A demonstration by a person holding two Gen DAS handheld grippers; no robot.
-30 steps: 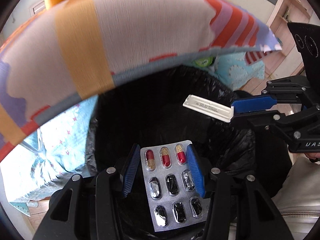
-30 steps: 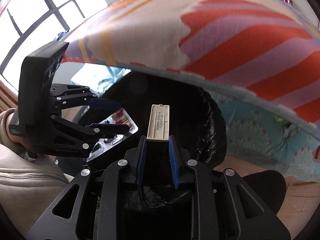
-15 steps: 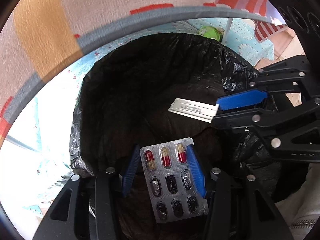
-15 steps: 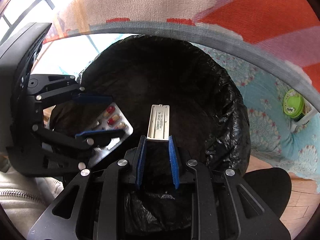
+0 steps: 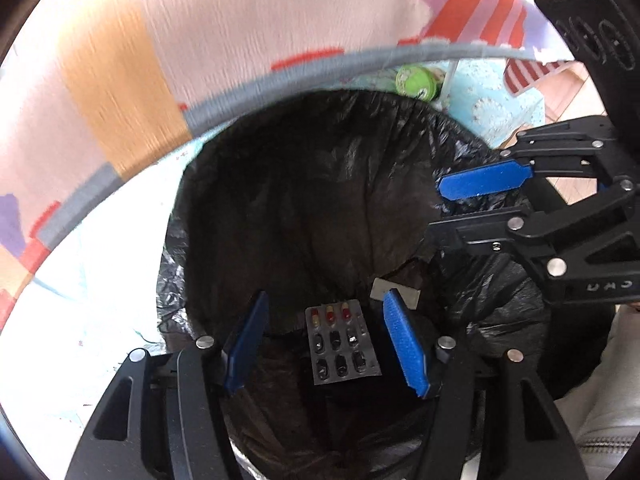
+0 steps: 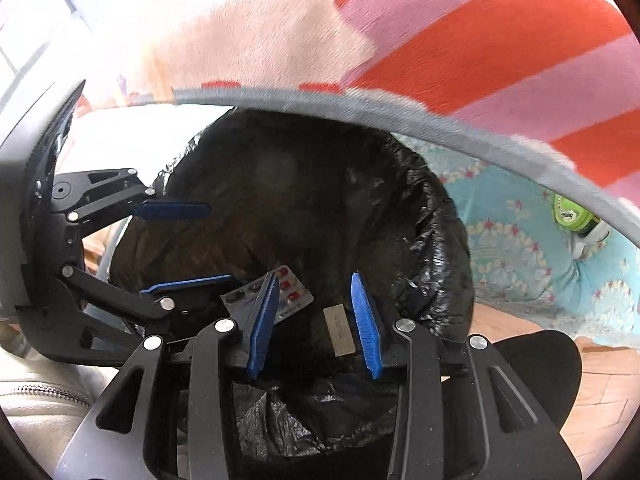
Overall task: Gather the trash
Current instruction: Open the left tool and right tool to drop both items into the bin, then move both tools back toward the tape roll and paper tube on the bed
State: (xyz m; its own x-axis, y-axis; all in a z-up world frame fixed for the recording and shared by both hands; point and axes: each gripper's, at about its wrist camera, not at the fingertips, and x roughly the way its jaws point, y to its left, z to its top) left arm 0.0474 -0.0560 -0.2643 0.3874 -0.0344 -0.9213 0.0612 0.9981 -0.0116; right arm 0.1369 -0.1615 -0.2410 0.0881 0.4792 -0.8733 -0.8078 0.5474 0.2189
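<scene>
A bin lined with a black bag (image 5: 178,240) (image 6: 448,240) gapes below both grippers. A silver blister pack (image 5: 340,344) (image 6: 294,290) with red-and-yellow capsules lies loose down inside it. Beside the pack rests a small beige strip (image 5: 394,292) (image 6: 339,330), also free. My left gripper (image 5: 324,340) (image 6: 220,244) hangs over the bin, its jaws opening, and its blue pads touch nothing. My right gripper (image 6: 316,316) (image 5: 452,208) is over the bin's right side, jaws opening too, with nothing pressed between them.
A striped orange, pink and red cloth edge (image 5: 280,76) (image 6: 440,120) overhangs the bin's far side. Under it a green-lidded jar (image 5: 416,80) (image 6: 570,212) stands on a turquoise patterned mat (image 6: 520,256). A person's pale jacket (image 6: 40,408) is close at the near side.
Both grippers' jaws have spread apart. The blister pack has dropped out of the left one and the beige strip out of the right one, down into the bin.
</scene>
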